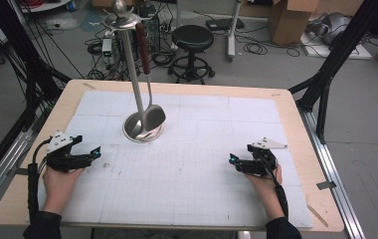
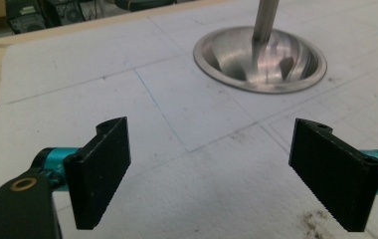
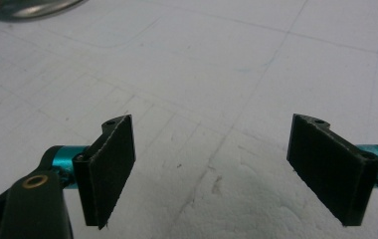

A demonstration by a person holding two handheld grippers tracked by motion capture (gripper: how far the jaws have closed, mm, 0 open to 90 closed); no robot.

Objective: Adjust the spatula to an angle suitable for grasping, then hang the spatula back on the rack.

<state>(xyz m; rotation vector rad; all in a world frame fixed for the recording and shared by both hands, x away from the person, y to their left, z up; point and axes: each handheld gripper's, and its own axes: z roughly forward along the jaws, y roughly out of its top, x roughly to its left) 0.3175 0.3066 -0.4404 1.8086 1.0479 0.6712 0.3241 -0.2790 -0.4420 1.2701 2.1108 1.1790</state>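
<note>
Black fingers on your left gripper (image 1: 95, 152) and right gripper (image 1: 233, 159) stood spread wide, empty, over the worktop (image 1: 187, 199) near the steel stand (image 1: 142, 130).

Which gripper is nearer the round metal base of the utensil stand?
Left. The left gripper sits just below-left of the base; the right gripper is farther off, across the mat to its lower right.

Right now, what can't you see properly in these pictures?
- The stand top: the high view's upper edge cuts it off, so how the spatula hangs is unclear.
- The stand's pole: cut off by the left gripper view's top edge above the round base.
- The base: a sliver at the right gripper view's top edge.
- The person's arms: cut off at the high view's bottom edge.
</note>
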